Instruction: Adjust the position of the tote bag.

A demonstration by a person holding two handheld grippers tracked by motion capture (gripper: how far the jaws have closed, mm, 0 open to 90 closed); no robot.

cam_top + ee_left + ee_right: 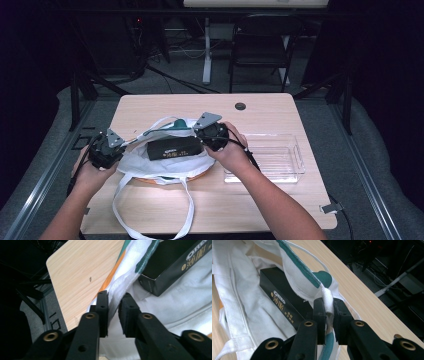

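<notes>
Left gripper (pixel 113 315): jaws closed on the white hem of the cloth bag (pixel 180 307), cloth bunched between the pads. Right gripper (pixel 328 320): jaws clamped on the opposite hem, at the point where the green trim and a white strap meet. In the high view, left gripper (pixel 106 148) and right gripper (pixel 212 134) at either end of the bag mouth, holding it spread.

Location of the bag (pixel 165 165): flat on the table (pixel 150 107), between the two grippers, its long handle loops trailing toward the person's edge. Black box (pixel 174 148) lying in the open mouth; just ahead and to the right of the left jaws (pixel 175 265), just left of and beyond the right jaws (pixel 282 302). Clear plastic tray (pixel 272 157) outboard of the right gripper, near but apart from the bag.

Handling, as a judgement:
- Bag: soft, light, limp fabric; no shape of its own; likely to sag shut if either hem is released. Best hold: the stitched hem or strap root, where the cloth is doubled.
- Box: stiff card, light, smooth faces, likely to slide on the cloth. Best hold: across the narrow sides.

Markings: "OREO" logo on the box face, with gold characters beside it, too small to read with certainty.
</notes>
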